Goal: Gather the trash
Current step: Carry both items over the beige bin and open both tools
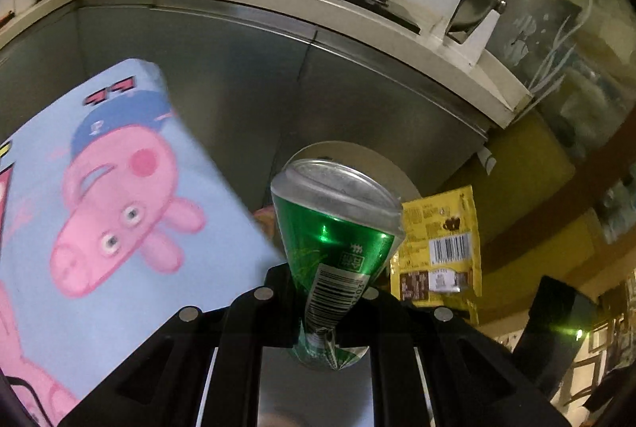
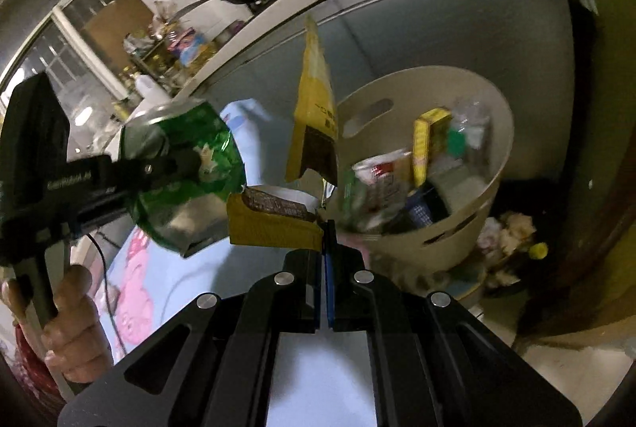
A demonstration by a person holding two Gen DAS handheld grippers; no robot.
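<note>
Can, green, crushed at waist, pinched in left gripper, fingers narrow on it, held up in front of steel cabinet. Yellow wrapper clamped in right gripper, fingers fully closed on its edge. Further right: white bin w/ mixed trash inside, near cabinet. Blue cartoon-pig cloth at far left, below can.

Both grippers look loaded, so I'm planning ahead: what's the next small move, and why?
Probably carry both over the cream basket, already holding trash: the left gripper pinches a crushed green can, and the right gripper clamps a yellow wrapper.
</note>
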